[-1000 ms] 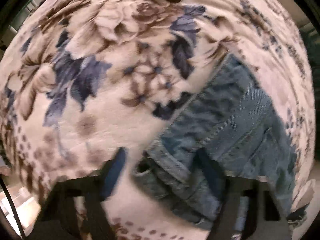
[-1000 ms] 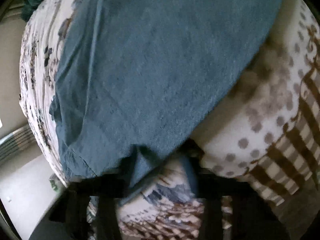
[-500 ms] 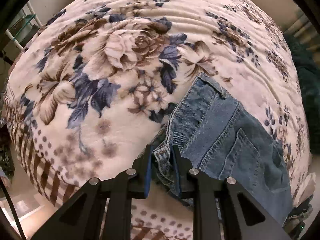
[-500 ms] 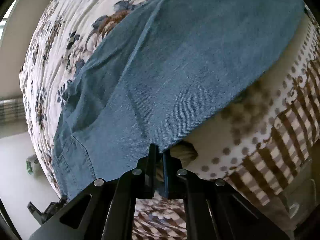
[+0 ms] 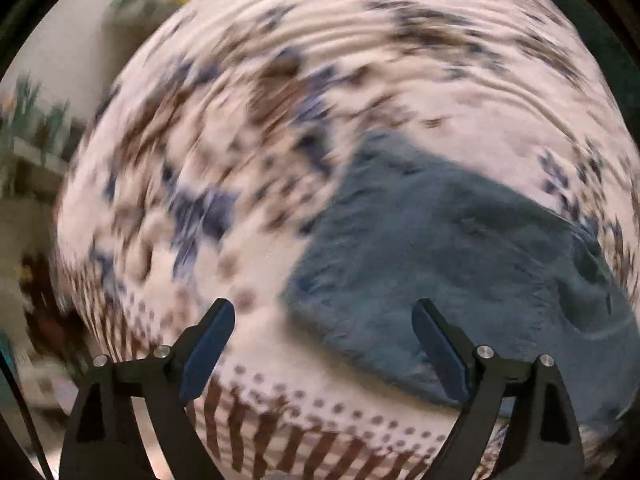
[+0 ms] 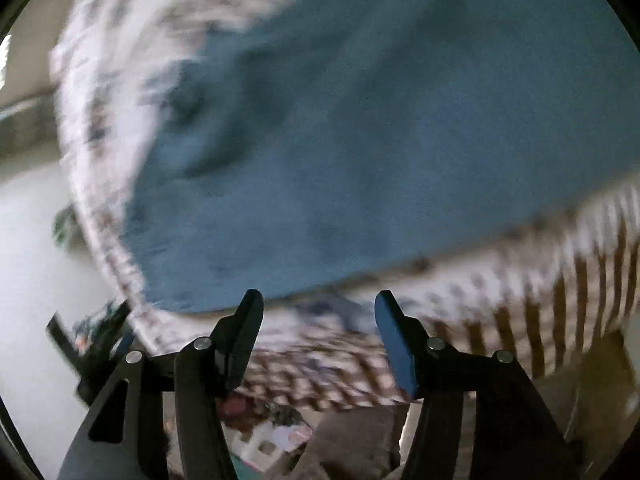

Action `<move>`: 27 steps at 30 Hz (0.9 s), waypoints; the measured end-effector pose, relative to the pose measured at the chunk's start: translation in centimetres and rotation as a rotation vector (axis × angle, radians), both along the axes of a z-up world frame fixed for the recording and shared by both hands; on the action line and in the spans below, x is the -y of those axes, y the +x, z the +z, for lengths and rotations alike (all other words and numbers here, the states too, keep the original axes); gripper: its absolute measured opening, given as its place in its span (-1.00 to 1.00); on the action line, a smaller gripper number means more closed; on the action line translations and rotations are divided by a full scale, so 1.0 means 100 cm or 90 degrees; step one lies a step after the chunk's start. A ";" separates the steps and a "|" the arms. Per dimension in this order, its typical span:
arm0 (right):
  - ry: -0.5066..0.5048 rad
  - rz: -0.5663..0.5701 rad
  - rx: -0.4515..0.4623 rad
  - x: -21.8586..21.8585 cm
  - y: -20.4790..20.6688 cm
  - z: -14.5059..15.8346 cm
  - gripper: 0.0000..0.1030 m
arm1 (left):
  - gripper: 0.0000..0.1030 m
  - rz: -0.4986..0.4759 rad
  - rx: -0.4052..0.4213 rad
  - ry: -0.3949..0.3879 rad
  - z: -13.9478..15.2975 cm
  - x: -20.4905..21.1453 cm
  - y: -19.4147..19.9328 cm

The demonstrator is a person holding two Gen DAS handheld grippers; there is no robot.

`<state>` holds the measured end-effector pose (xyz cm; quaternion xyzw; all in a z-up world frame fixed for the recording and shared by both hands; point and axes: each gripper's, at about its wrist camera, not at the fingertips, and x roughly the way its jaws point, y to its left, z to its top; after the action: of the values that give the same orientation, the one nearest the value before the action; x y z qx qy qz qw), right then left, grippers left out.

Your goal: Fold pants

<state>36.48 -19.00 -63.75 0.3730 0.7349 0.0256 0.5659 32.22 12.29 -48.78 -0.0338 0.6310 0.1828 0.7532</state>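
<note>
Both of my views are smeared with motion blur, so detail is thin. My left gripper (image 5: 323,322) has its jaws spread wide with nothing between them; it hangs above the blanket (image 5: 248,128), clear of the cloth. The pants (image 5: 460,264) lie flat on the blanket toward its right side in this view, their near edge close to the striped and dotted border that runs along the blanket's near edge. The right finger sits over the denim in the picture, the left one over bare blanket.

My right gripper (image 6: 319,304) is also spread apart and holds nothing. From it I see the pants (image 6: 380,140) as a broad blue sheet across most of the blanket (image 6: 112,92), their near edge lying just inside the brown-striped border. Both fingers are apart from the denim. Beyond the blanket's left edge I see pale floor (image 6: 28,260); seams and pockets are too blurred to make out.
</note>
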 end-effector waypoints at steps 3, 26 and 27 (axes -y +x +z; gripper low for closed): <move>0.018 0.080 0.081 -0.014 0.075 0.016 0.19 | 0.76 -0.050 -0.006 0.004 -0.010 0.037 0.033; 0.197 0.218 0.004 -0.022 0.246 -0.085 -0.49 | 0.76 -0.149 -0.064 0.015 -0.070 0.106 0.105; 0.200 0.243 -0.009 -0.021 0.245 -0.087 -0.35 | 0.76 -0.147 -0.063 0.013 -0.070 0.106 0.105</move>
<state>60.99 -16.87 -72.47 0.3108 0.7830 0.2433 0.4807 42.74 1.73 -55.75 0.0562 0.6649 0.1026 0.7378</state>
